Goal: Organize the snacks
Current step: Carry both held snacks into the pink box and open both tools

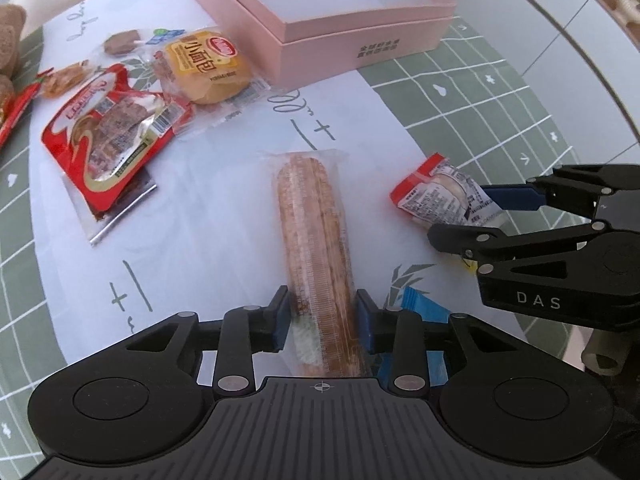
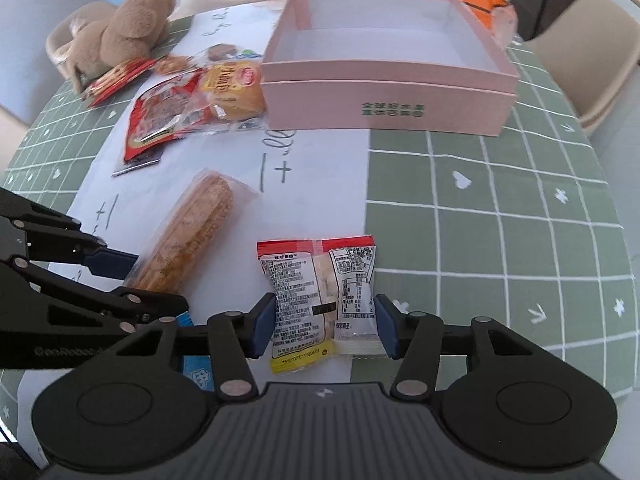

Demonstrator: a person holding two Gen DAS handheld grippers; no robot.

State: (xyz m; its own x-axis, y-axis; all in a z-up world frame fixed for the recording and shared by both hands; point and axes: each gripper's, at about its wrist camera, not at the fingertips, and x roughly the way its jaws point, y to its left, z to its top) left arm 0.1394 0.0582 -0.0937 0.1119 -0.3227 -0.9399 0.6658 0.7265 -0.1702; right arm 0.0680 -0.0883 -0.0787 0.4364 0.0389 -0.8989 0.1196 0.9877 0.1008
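Below my left camera, my left gripper (image 1: 322, 322) has its jaws closed on the near end of a long wrapped stick (image 1: 314, 232), blue pads pressed against both sides of the wrapper. It lies on white paper (image 1: 224, 208) over the green checked table (image 1: 480, 92). Beyond it, an open pink box (image 1: 360, 52) stands empty. To the left sit a red packet (image 1: 108, 128) and a small bread (image 1: 208, 66), overlapping. At the right, my right gripper (image 1: 486, 216) holds a small packet (image 1: 442, 194). A blue wrapper (image 1: 422, 308) lies under my right finger.

Under my right camera, my right gripper (image 2: 326, 328) has its jaws clamped on the small packet (image 2: 320, 296), printed back facing up, pads touching both edges. It sits at the paper's (image 2: 320, 184) edge. The stick (image 2: 192, 232) lies just left, my left gripper (image 2: 120, 276) closed on its near end. The box (image 2: 384, 100) is well beyond; a plush toy (image 2: 124, 28) sits at far left, near the red packet (image 2: 160, 116).
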